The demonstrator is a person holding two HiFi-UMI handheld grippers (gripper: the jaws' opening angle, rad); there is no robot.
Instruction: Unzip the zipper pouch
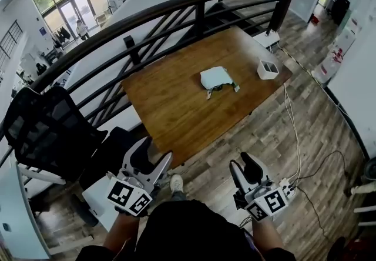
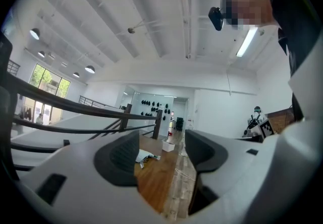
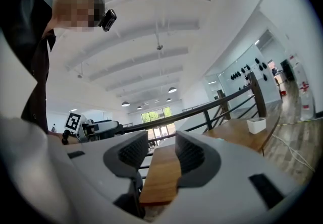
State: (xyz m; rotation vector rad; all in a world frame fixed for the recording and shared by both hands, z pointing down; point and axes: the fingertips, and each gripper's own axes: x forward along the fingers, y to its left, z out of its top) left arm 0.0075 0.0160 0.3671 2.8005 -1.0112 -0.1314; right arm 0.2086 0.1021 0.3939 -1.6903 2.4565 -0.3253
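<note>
Looking down in the head view, the wooden tabletop (image 1: 170, 107) stands beside a black railing (image 1: 147, 16). The pale zipper pouch (image 1: 216, 79) lies flat near its middle, and a small white box (image 1: 268, 69) stands near its right corner, apart from the pouch. A black office chair (image 1: 47, 130) is at the left and a white cable (image 1: 294, 136) runs over the wooden floor (image 1: 276, 130). The left tool (image 1: 154, 157) and the right tool (image 1: 245, 167) are both low in the picture, well short of the tabletop's near edge, touching nothing.

In the left gripper view, the left tool (image 2: 161, 155) has its jaws wide apart and empty; the pouch (image 2: 145, 156) and the box (image 2: 168, 145) show far behind the gap.

In the right gripper view, the right tool (image 3: 161, 155) has its jaws partly apart, holding nothing; only the tabletop (image 3: 160, 180) shows between them, with the box (image 3: 256, 125) far to the right.
</note>
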